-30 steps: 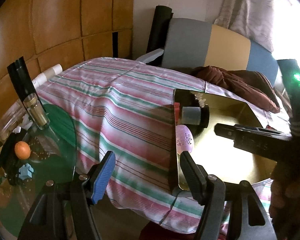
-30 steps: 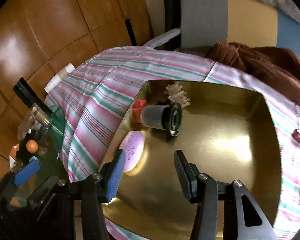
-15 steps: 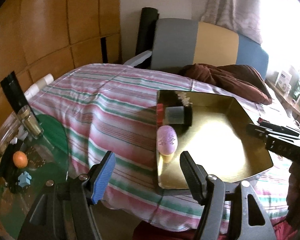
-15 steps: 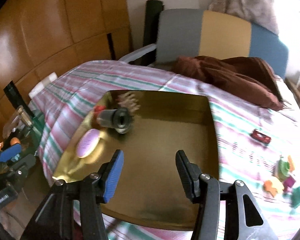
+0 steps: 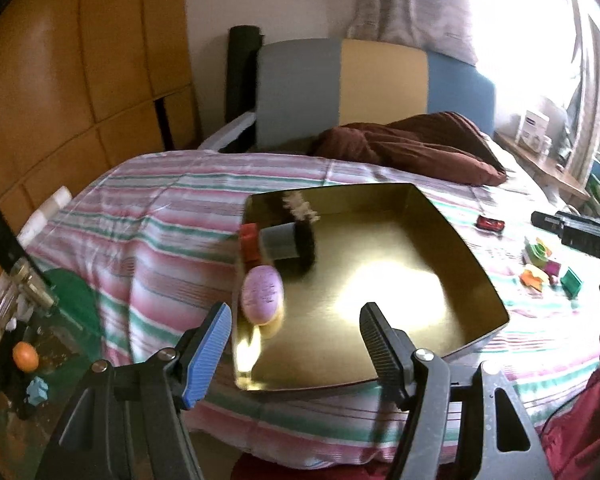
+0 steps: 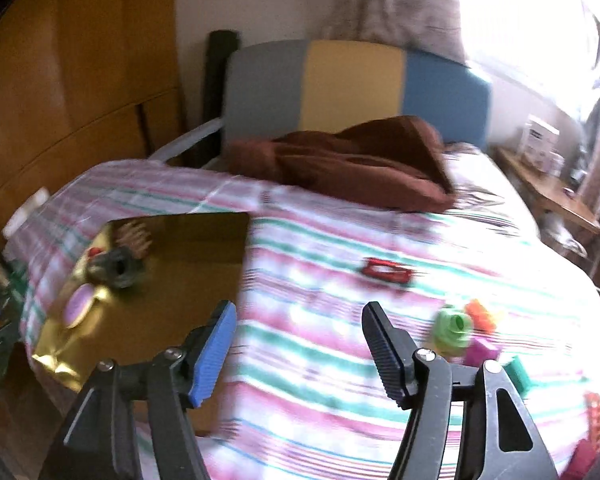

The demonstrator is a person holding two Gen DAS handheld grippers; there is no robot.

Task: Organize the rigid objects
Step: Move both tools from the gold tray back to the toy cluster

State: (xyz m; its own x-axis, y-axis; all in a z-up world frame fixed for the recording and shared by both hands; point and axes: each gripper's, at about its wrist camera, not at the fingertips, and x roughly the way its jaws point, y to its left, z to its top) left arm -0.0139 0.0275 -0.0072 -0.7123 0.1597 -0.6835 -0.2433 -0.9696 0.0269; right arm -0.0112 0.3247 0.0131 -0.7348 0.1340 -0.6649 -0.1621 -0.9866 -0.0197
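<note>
A gold tray [image 5: 440, 288] [image 6: 204, 264] lies on the striped bed. In it are a purple oval soap-like piece [image 5: 261, 294], a grey-and-black cylinder [image 5: 290, 242], a red block [image 5: 250, 242] and a small pale toy [image 5: 300, 208]. A red toy car [image 6: 388, 271] [image 5: 490, 223] and a cluster of coloured blocks [image 6: 466, 334] [image 5: 540, 268] lie on the bedspread right of the tray. My left gripper [image 5: 296, 336] is open and empty above the tray's near edge. My right gripper [image 6: 298, 340] is open and empty over the bedspread between tray and blocks.
A brown blanket [image 6: 348, 160] is bunched at the head of the bed by a grey, yellow and blue headboard [image 6: 356, 84]. A glass side table [image 5: 24, 340] with an orange ball and small items stands at the left. A wooden shelf [image 6: 556, 192] runs along the window.
Both grippers have pulled back and swung right. The right wrist view has left the tray and now faces the car and blocks. Both stay open.
</note>
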